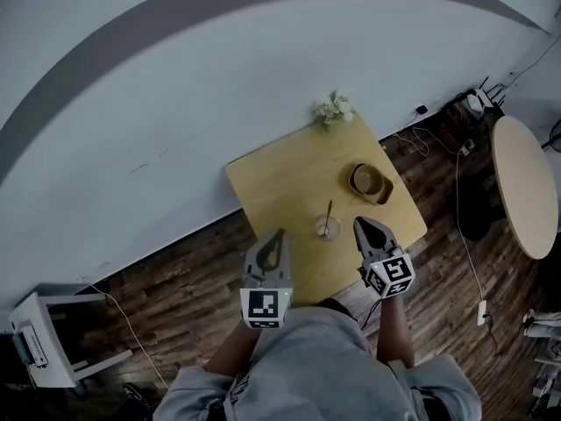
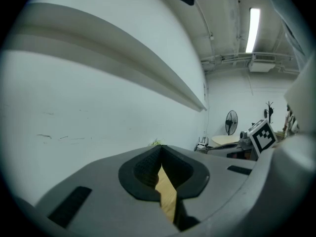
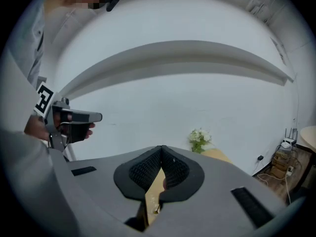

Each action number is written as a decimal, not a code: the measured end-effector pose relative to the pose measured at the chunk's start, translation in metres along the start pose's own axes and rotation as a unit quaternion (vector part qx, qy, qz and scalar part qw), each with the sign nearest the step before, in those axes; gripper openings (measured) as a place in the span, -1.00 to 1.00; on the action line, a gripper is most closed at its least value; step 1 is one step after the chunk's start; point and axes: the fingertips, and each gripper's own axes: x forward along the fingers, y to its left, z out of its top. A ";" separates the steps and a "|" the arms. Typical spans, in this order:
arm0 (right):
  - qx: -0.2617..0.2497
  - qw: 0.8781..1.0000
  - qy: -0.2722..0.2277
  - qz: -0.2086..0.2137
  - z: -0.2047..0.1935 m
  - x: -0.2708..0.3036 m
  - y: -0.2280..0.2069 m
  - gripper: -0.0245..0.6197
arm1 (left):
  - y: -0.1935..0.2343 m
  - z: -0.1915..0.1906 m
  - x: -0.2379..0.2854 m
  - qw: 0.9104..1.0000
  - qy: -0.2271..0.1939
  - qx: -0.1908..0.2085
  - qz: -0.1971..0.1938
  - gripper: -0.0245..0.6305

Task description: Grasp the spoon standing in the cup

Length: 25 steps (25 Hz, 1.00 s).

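A small glass cup [image 1: 326, 229] stands on the yellow wooden table [image 1: 280, 178], near its front edge. A spoon [image 1: 329, 211] stands in the cup with its handle leaning toward the far side. My left gripper [image 1: 280, 233] hovers over the table's front left, a little to the left of the cup, with its jaws shut and empty. Just right of the cup is my right gripper [image 1: 360, 224], also shut on nothing. In the left gripper view the pads [image 2: 148, 168] meet, and in the right gripper view the pads [image 3: 147, 171] do too.
A brown bowl [image 1: 370, 182] sits at the table's right, behind the right gripper. White flowers [image 1: 333, 108] stand at the far corner against the wall. A round table [image 1: 524, 185] and cables [image 1: 460, 191] are on the floor to the right, a white stool [image 1: 39, 340] to the left.
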 end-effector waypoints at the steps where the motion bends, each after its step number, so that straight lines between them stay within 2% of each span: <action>1: -0.003 1.000 0.008 0.009 -0.005 0.004 0.000 -0.93 | -0.001 0.000 0.001 1.000 0.001 0.000 0.006 -0.92; 4: -0.024 0.999 0.032 0.029 -0.019 0.016 -0.004 -0.92 | -0.002 0.001 0.007 1.000 0.003 0.003 0.028 -0.92; 7: -0.043 0.996 0.062 0.053 -0.036 0.030 -0.006 -0.77 | -0.001 0.002 0.009 0.999 0.006 0.001 0.053 -0.92; 17: -0.035 0.986 0.119 0.108 -0.090 0.081 -0.013 -0.63 | 0.008 -0.009 -0.001 0.993 0.030 0.003 0.117 -0.92; 25: -0.030 0.977 0.164 0.134 -0.133 0.105 -0.013 -0.61 | 0.020 -0.016 -0.009 0.987 0.034 -0.001 0.155 -0.92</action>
